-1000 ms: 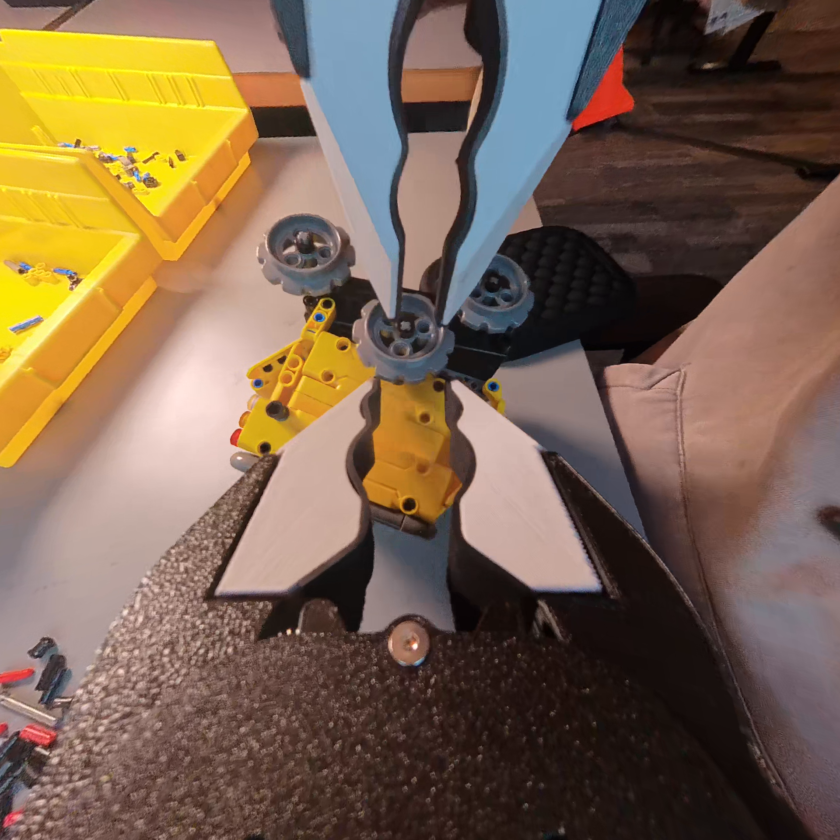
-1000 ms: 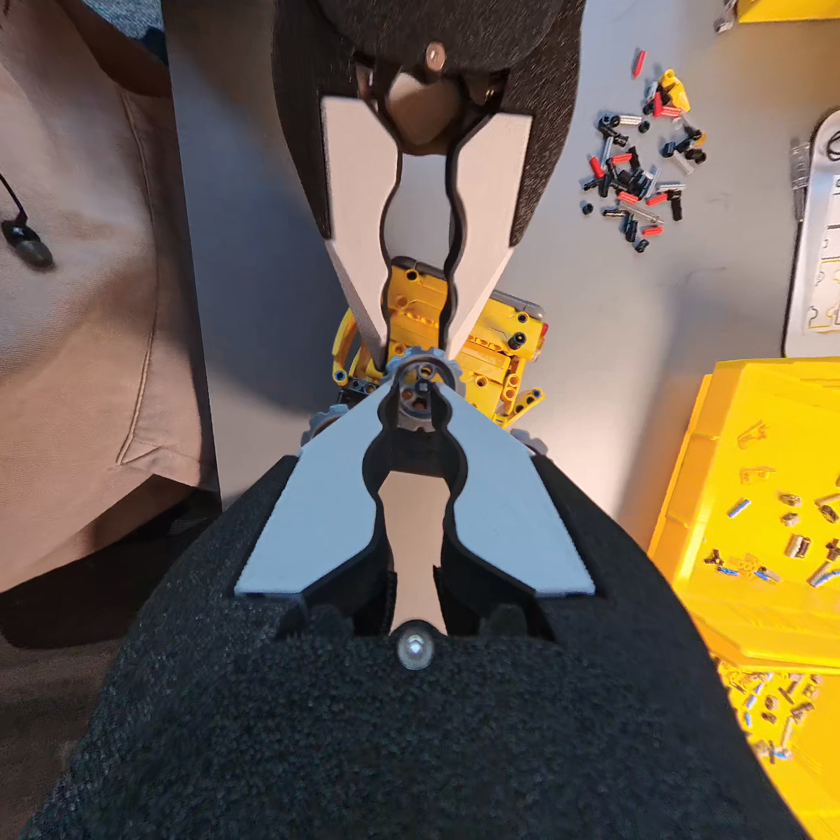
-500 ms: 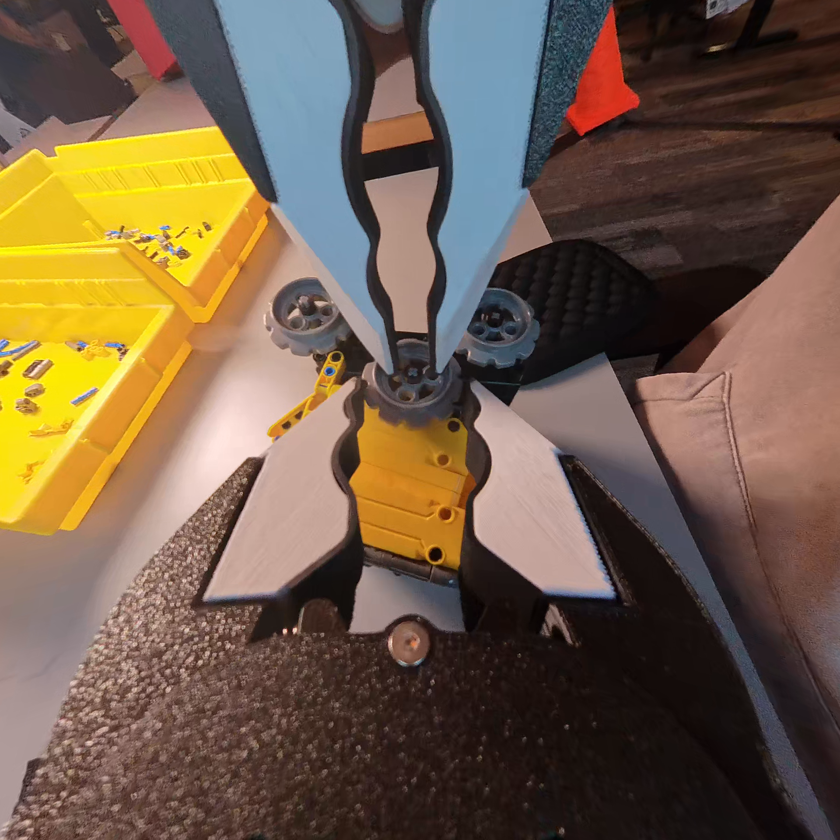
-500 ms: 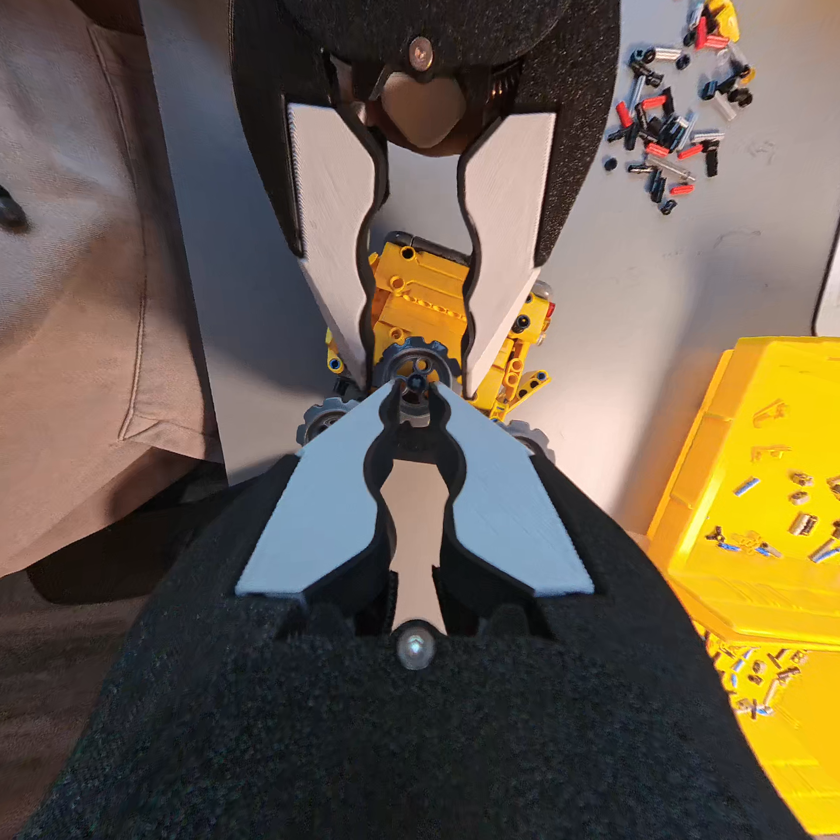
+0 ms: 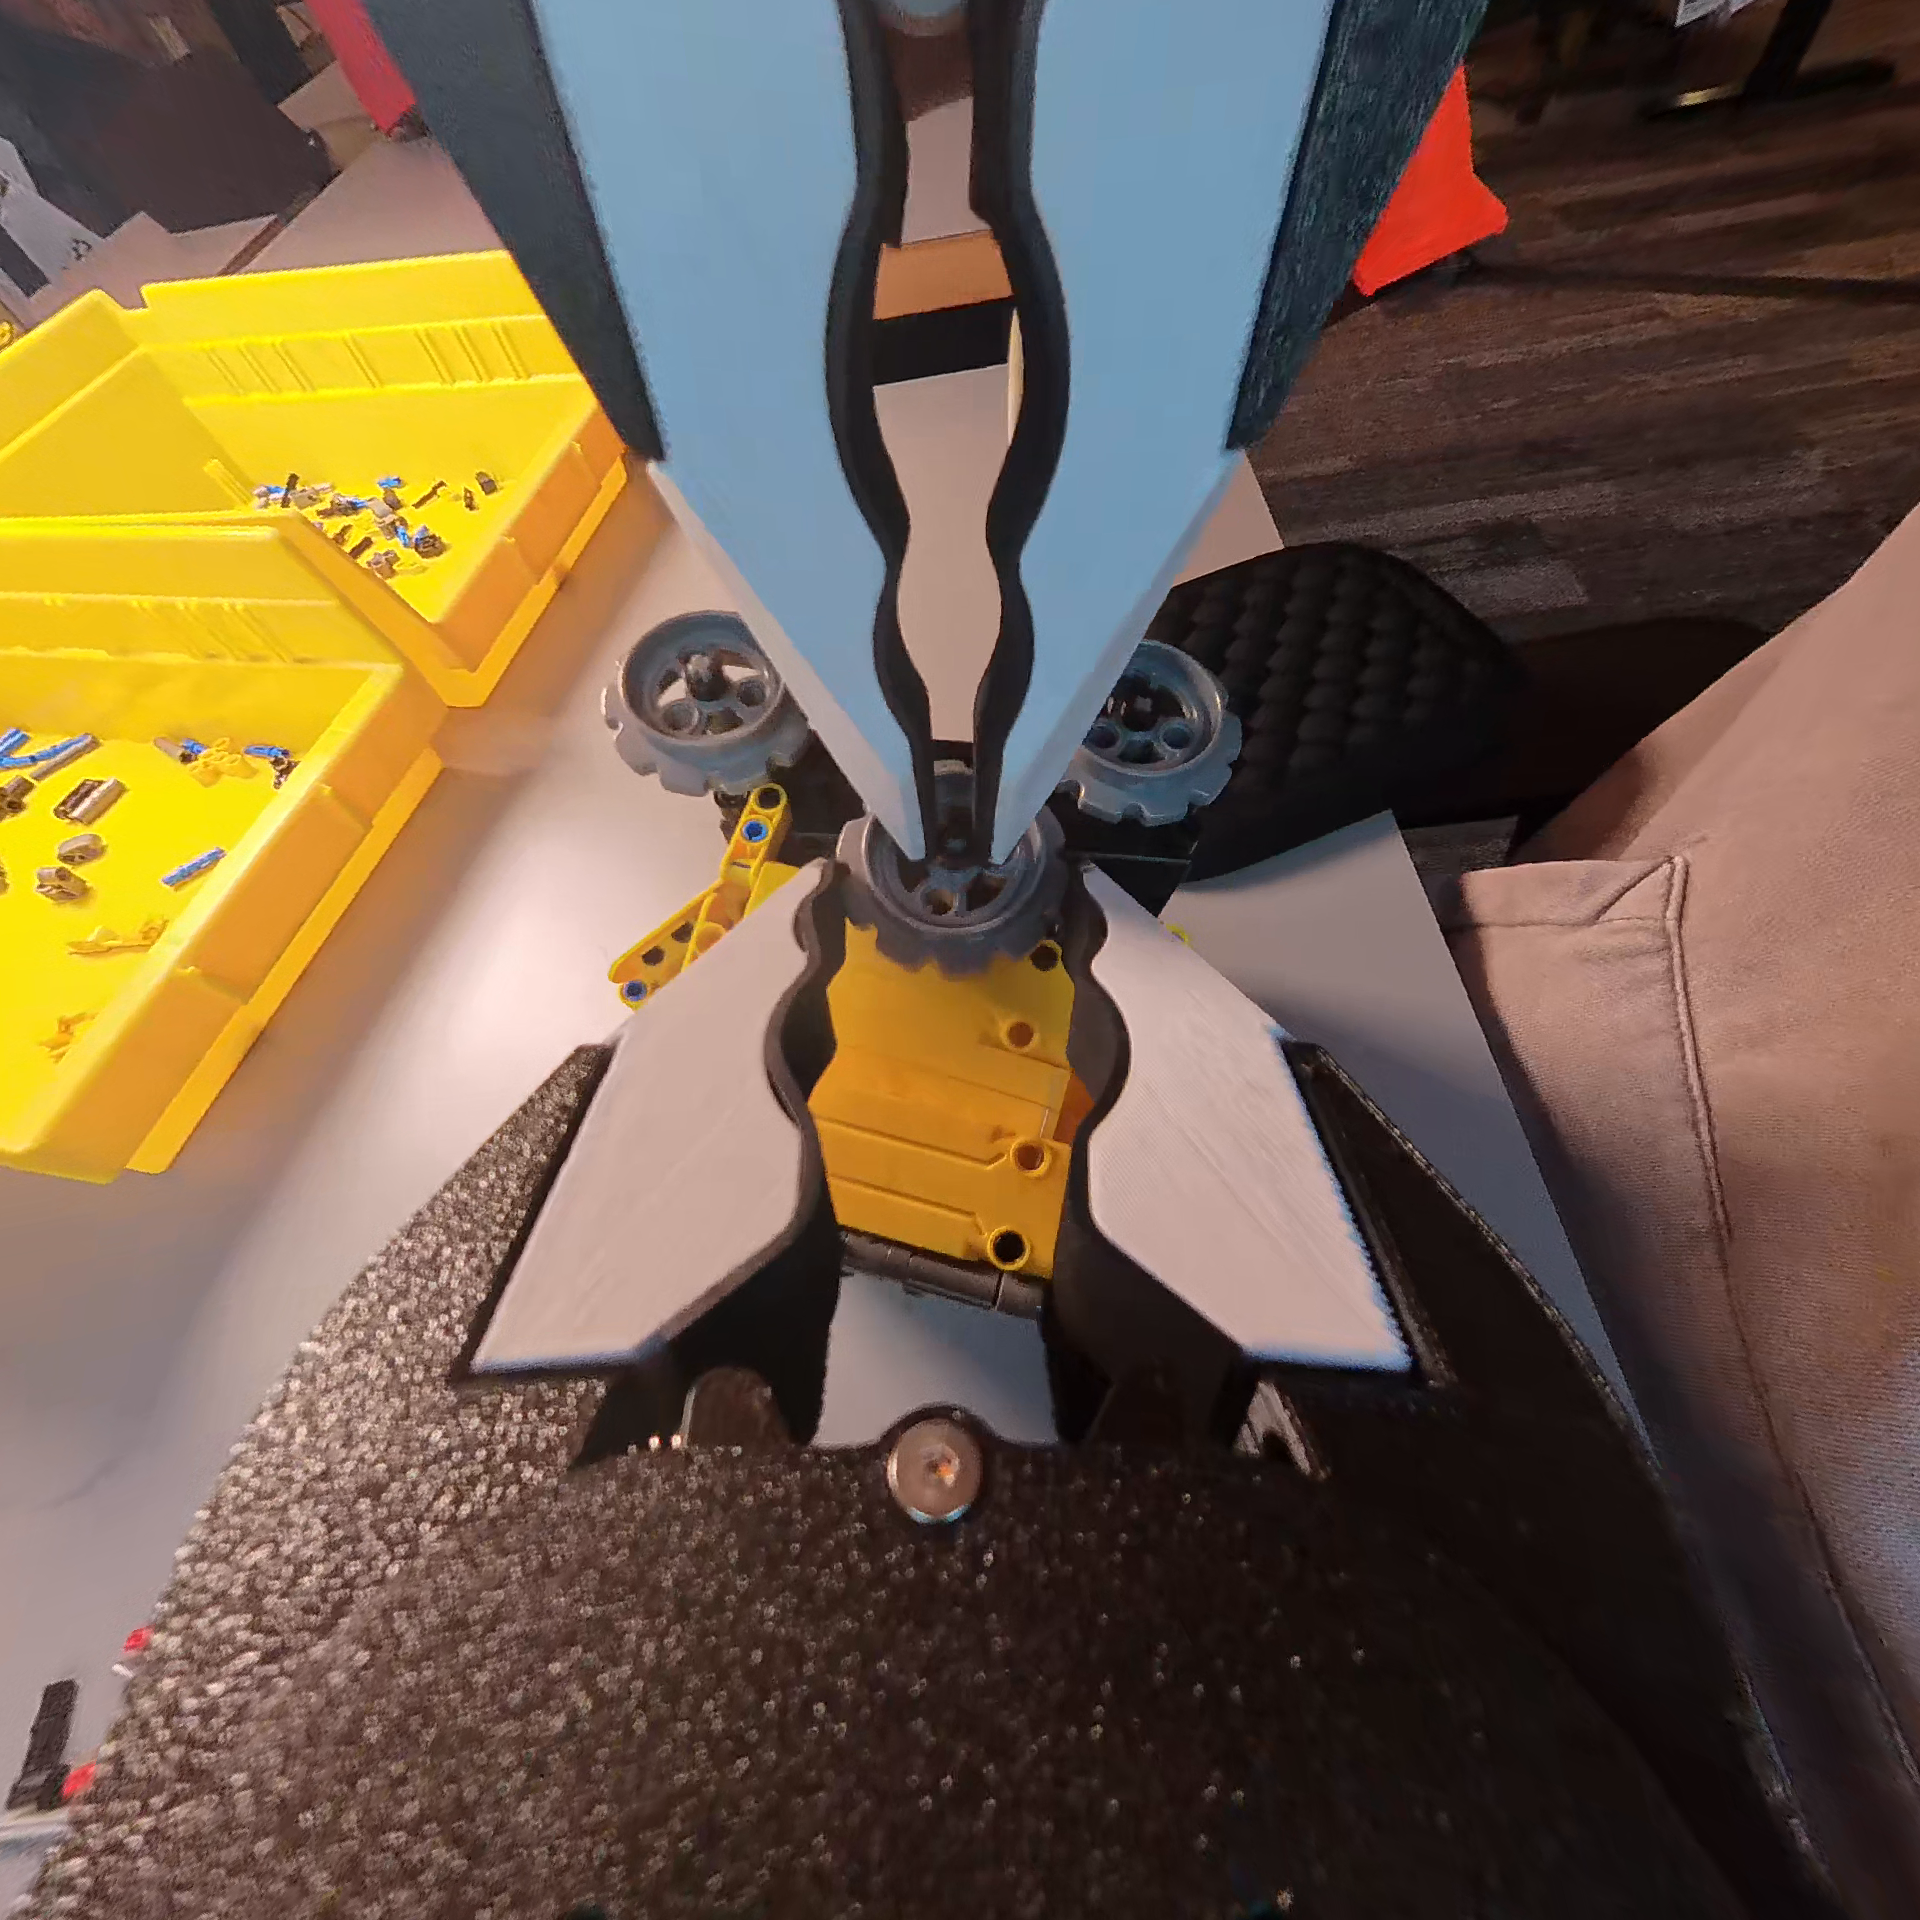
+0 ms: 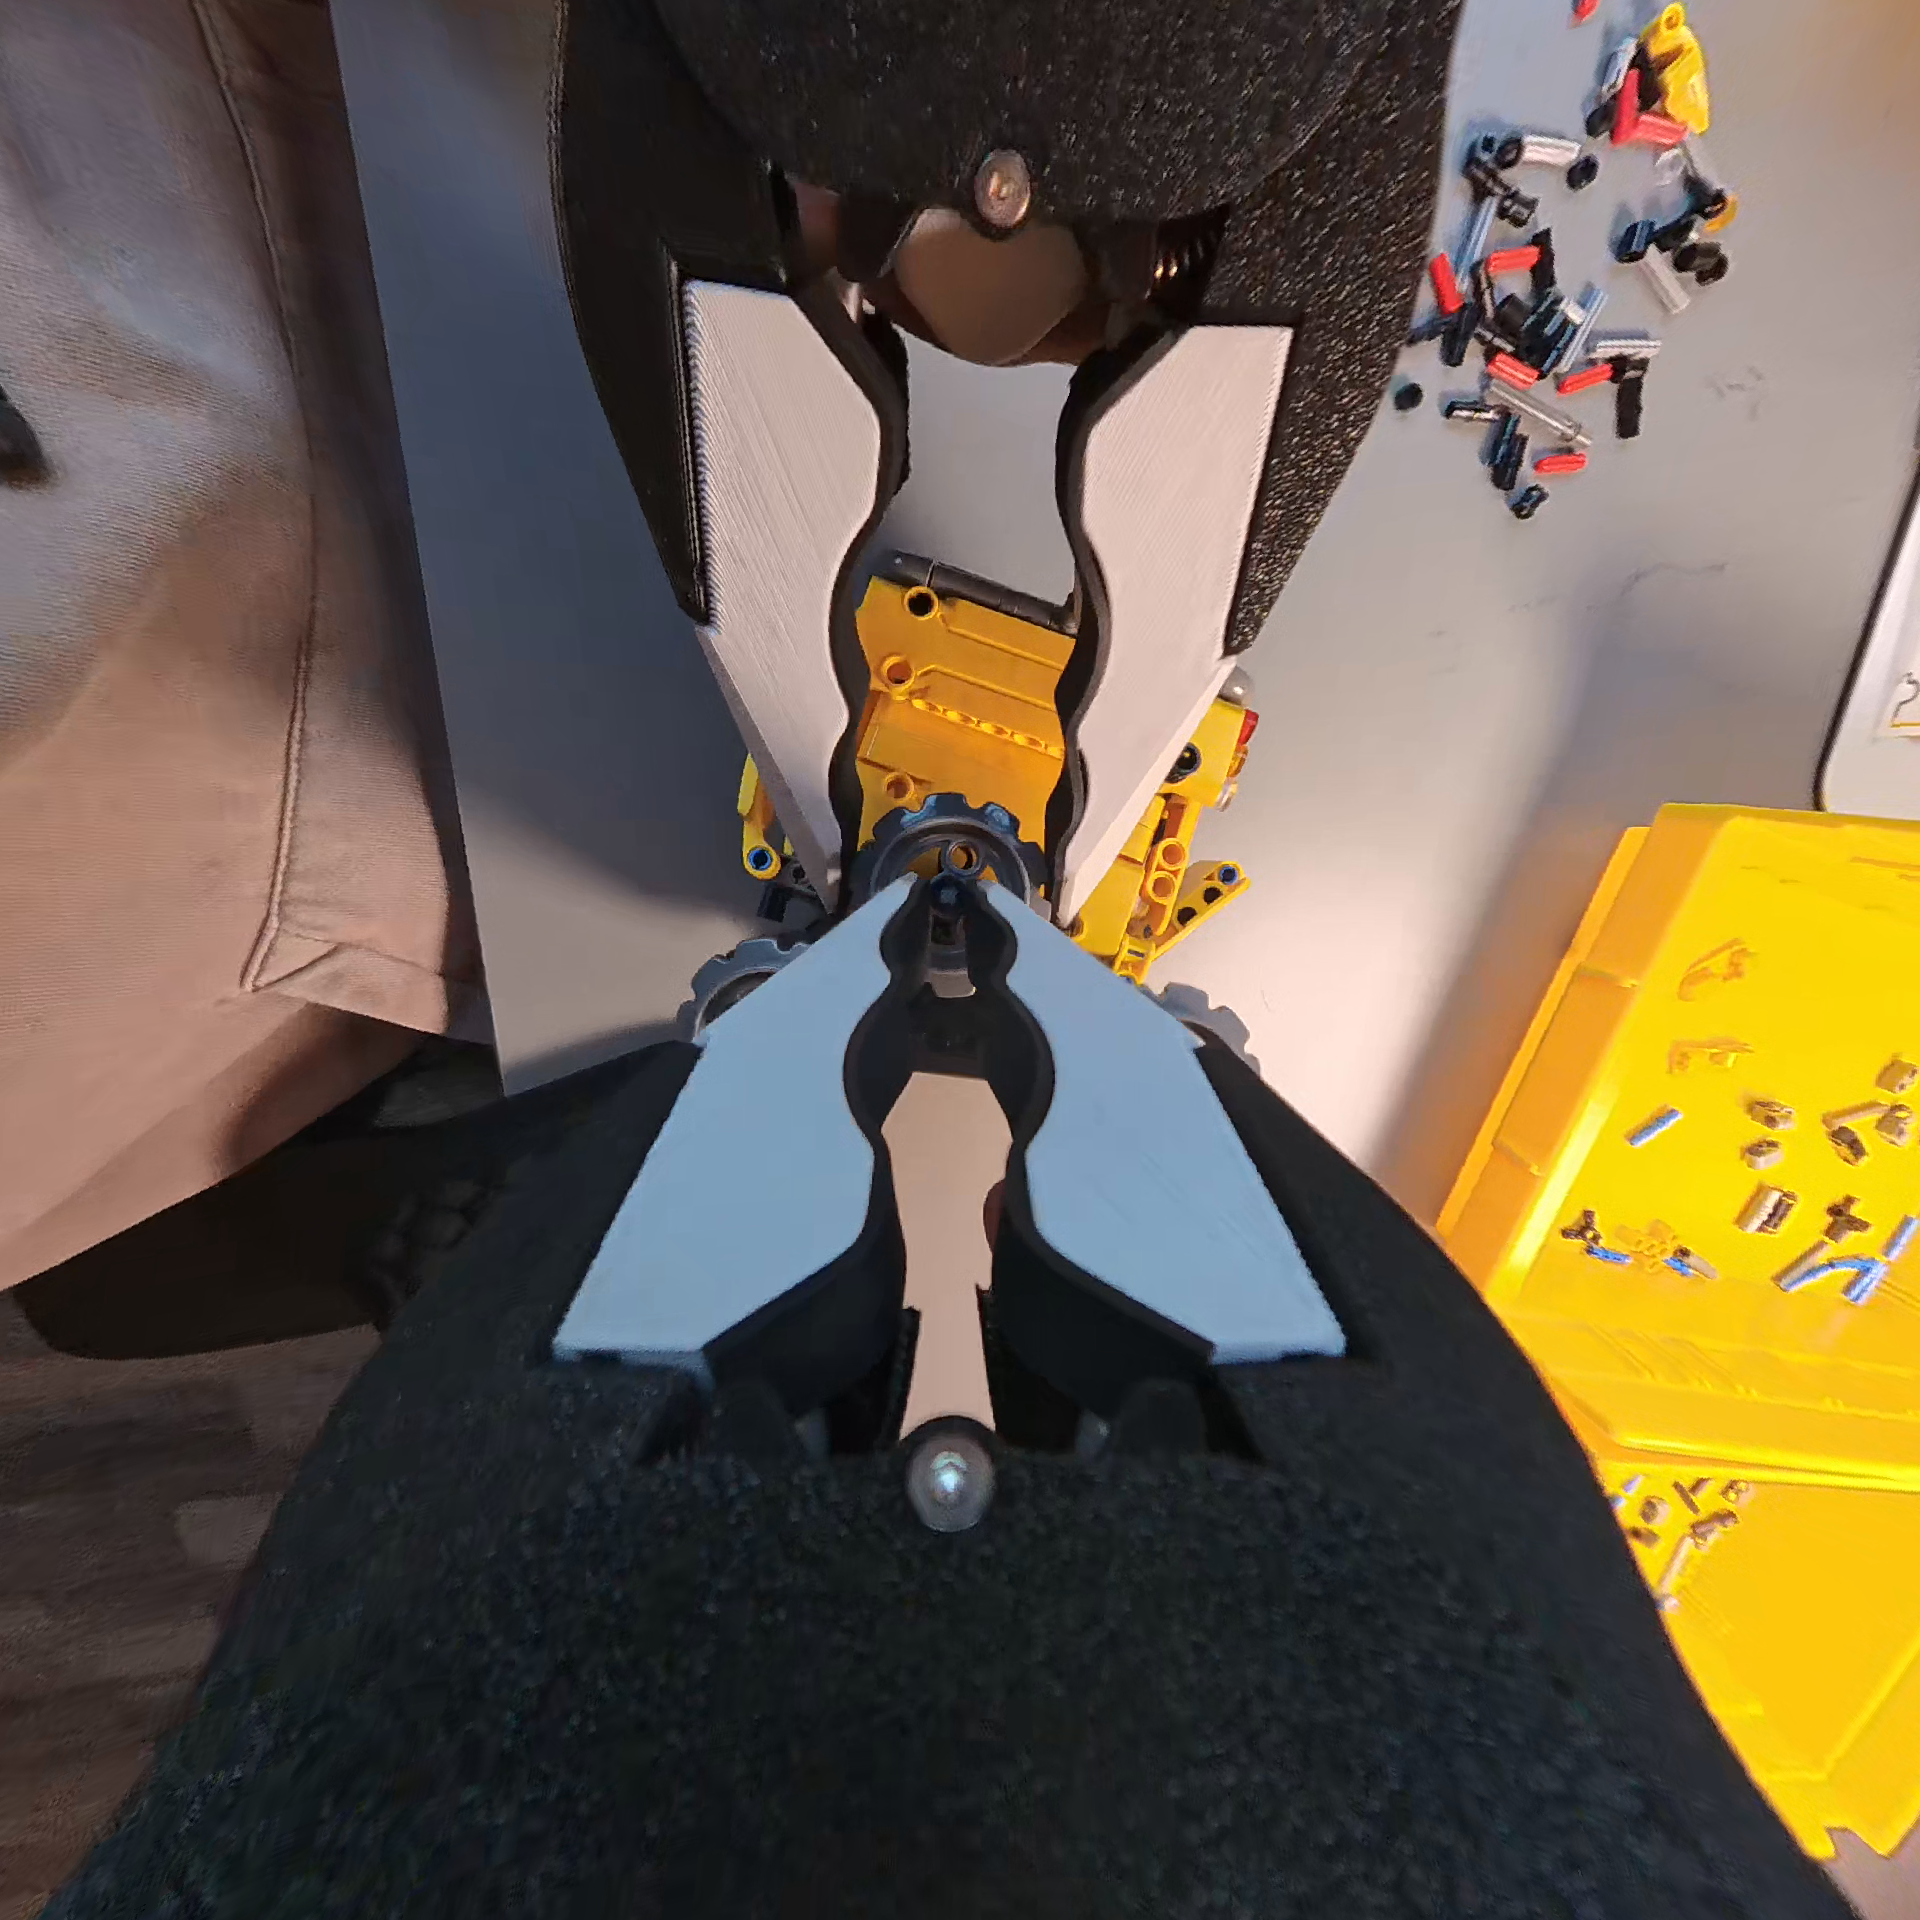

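Here the left gripper (image 5: 951, 914) clamps the yellow model (image 5: 940, 1122) at the table (image 5: 1340, 956) edge; right gripper (image 6: 948, 891) fingers pinch its grey wheel (image 5: 951, 899).

Opposed close wrist views — shared yellow model (image 5: 940, 1122)

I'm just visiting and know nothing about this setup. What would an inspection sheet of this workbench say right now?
Surface: grey table, parts lying on it.
Job's things: yellow model built from bricks, with a grey toothed wheel on top and two more wheels behind it.
Clutter: loose pieces, red, black and grey; yellow bins holding small parts.
Grippers: left tongs clamp the model's sides; right tongs pinch a black pin at the wheel's hub.
Cables: nothing seen.
Surroundings: a person's beige clothing, black chair seat, wooden floor.
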A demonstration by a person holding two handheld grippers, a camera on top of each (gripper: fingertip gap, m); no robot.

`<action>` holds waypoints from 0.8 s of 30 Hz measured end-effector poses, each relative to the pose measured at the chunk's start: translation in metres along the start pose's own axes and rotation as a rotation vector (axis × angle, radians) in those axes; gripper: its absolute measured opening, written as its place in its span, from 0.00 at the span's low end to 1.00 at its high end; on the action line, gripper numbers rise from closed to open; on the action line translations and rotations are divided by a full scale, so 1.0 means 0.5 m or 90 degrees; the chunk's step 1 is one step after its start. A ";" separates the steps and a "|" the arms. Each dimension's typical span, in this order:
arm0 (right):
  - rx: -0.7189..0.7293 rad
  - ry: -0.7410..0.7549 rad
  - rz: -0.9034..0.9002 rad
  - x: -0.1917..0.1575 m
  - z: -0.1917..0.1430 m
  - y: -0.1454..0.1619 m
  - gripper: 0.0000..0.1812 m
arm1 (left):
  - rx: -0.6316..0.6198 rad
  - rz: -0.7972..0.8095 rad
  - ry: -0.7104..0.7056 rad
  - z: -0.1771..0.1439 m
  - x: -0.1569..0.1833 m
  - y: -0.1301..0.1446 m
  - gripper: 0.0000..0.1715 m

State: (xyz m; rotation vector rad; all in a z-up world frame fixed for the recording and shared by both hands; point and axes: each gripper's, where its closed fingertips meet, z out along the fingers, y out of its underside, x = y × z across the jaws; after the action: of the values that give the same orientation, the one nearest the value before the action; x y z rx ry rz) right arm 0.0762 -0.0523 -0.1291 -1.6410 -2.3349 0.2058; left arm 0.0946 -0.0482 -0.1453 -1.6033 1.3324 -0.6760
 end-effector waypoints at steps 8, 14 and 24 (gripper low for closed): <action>0.095 0.044 0.063 0.045 -0.105 -0.040 0.02 | -0.007 -0.008 -0.013 0.002 -0.008 0.000 0.24; 0.219 0.050 0.117 0.065 -0.097 -0.036 0.02 | 0.045 -0.032 0.025 -0.019 -0.003 -0.014 0.26; 0.345 0.235 -0.107 0.062 -0.070 -0.100 0.02 | 0.309 -0.290 0.213 -0.152 -0.037 -0.079 0.10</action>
State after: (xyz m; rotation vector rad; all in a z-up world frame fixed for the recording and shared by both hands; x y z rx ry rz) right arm 0.0321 -0.0420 -0.0776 -1.1072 -1.9031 0.4173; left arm 0.0427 -0.0533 -0.0747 -1.4291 0.9198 -1.4758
